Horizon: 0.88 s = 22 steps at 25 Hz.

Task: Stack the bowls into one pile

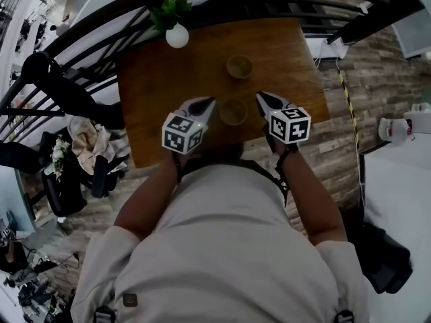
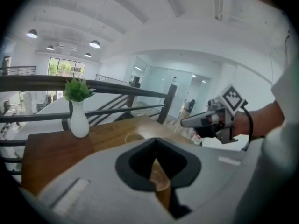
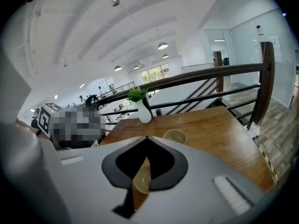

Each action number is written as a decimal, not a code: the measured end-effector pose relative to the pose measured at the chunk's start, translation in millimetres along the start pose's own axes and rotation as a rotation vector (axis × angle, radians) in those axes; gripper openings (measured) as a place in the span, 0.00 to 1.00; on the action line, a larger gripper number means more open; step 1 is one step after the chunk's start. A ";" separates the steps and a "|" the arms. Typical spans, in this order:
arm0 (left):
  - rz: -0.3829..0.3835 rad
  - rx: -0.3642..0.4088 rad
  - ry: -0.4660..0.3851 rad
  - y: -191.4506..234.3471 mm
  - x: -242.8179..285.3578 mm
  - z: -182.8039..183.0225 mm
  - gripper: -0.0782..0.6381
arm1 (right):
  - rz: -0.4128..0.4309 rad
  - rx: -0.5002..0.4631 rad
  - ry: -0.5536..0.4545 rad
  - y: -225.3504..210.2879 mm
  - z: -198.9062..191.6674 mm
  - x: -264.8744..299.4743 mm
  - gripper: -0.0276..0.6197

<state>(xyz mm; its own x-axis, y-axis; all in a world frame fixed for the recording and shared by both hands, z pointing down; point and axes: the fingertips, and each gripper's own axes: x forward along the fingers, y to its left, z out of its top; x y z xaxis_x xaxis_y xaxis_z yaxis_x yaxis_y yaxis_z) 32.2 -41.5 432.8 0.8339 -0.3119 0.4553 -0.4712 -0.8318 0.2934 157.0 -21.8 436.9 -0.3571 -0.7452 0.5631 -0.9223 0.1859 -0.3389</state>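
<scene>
While hovering low over the near end of the wooden tabletop (image 1: 155, 99), gripping nothing at all. Got the left tool (image 1: 211, 101) pinched closed, tips together, empty. Same deal with the right tool (image 1: 259, 96): shut tight, nothing caught in it. Can count two small tan bowls, not stacked, sitting apart on the wood. Got the near bowl (image 1: 233, 111) right between the two tool tips, close to both, touching neither as far as the head view lets on. Shows up through the slit under the closed tips in both gripper views too. Then the far bowl (image 1: 239, 66) further up the tabletop, roughly in line with the near one. Also spotted a white vase (image 1: 177, 36) with a green sprig at the far-left corner, just beside the dark railing (image 2: 46, 82).
</scene>
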 end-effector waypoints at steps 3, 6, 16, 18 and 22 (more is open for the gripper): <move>-0.011 0.010 -0.001 6.6 -10.6 -1.8 0.12 | -0.012 0.011 -0.011 5.8 4.9 1.6 0.05; -0.011 0.013 -0.005 13.3 -21.0 -2.2 0.12 | -0.025 0.007 -0.020 10.5 10.8 1.4 0.05; 0.038 0.003 -0.034 34.6 -31.2 6.6 0.12 | 0.023 -0.012 0.002 13.7 23.0 20.8 0.05; 0.053 -0.008 -0.041 36.2 -25.1 9.3 0.12 | 0.034 -0.019 0.011 7.5 25.4 23.9 0.05; 0.078 -0.038 -0.053 33.3 -4.3 14.9 0.12 | 0.054 -0.028 0.032 -13.3 29.9 25.6 0.05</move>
<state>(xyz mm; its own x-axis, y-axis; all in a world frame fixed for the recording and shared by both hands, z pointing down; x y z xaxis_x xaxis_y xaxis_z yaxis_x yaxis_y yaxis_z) 17.1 -74.7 428.2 0.8081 -0.3995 0.4328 -0.5447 -0.7866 0.2910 164.5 -62.4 433.3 -0.4102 -0.7128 0.5688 -0.9054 0.2434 -0.3479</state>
